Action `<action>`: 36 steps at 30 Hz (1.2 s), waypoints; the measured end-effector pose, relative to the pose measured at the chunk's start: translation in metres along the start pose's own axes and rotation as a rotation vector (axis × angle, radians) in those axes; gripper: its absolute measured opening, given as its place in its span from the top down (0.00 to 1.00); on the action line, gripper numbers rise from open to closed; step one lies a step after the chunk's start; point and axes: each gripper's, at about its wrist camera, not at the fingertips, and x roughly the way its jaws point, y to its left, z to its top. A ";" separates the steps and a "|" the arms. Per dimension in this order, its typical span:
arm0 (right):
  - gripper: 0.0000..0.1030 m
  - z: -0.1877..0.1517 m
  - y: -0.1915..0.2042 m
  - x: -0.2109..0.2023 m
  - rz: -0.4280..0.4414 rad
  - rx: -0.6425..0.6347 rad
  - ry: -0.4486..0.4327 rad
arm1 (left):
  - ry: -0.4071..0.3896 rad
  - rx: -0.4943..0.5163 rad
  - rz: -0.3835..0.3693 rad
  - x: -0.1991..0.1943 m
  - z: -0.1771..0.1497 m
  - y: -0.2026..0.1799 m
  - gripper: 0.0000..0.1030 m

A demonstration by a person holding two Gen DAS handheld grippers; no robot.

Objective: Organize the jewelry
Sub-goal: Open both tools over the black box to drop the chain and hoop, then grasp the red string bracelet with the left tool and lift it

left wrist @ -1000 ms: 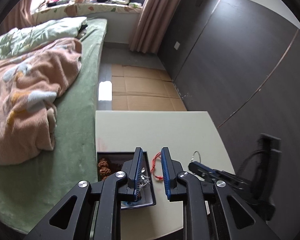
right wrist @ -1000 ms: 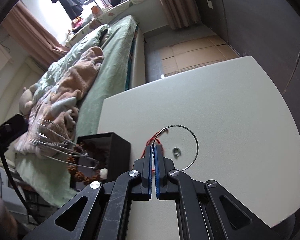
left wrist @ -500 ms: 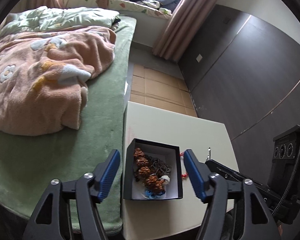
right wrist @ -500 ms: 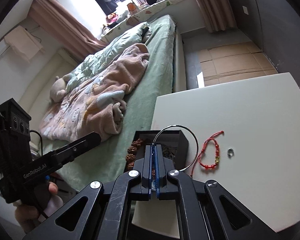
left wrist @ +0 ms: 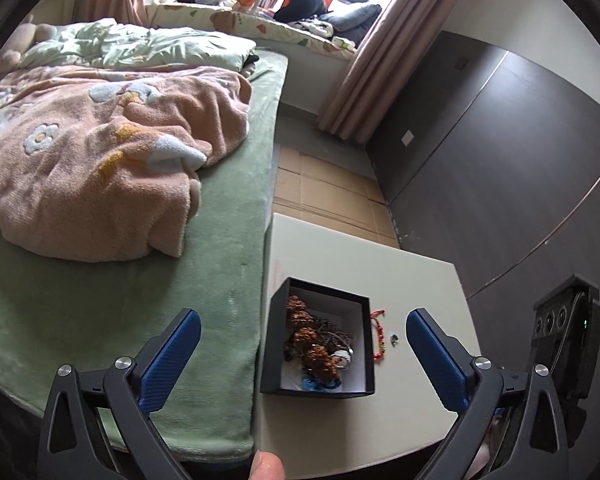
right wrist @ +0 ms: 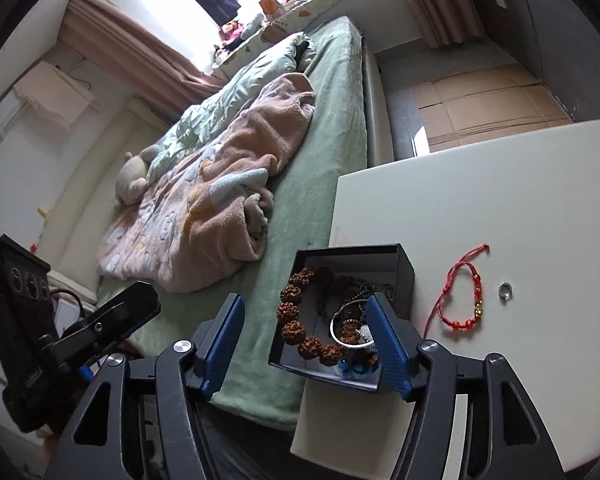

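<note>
A white bench [right wrist: 520, 216] stood beside a green bed [left wrist: 228, 240]. Left tongs [left wrist: 300, 338] and right tongs [right wrist: 306, 330] were both released, gripping nothing. The black box [right wrist: 404, 268] held beads and a bangle; the red bracelet [right wrist: 460, 300] and ring [right wrist: 504, 290] lay just beyond it.

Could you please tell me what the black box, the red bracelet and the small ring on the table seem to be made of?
Black box: probably rigid cardboard, matte black outside, white inside, with thin, sharp-edged walls.
Red bracelet: knotted red cord with a loose tail, red beads and a few shiny gold-coloured beads, possibly metal.
Small ring: likely silver-toned metal, given its grey glossy band.
</note>
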 end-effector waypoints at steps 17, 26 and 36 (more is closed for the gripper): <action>0.00 -0.023 -0.090 -0.087 -0.179 0.130 -0.160 | 0.152 0.236 -0.055 0.046 -0.025 -0.103 0.00; 0.00 -0.035 -0.138 -0.115 -0.226 0.211 -0.199 | 0.270 0.369 -0.027 0.089 -0.040 -0.153 0.06; 0.00 -0.045 -0.175 -0.142 -0.243 0.287 -0.238 | 0.421 0.413 0.107 0.157 -0.057 -0.165 0.60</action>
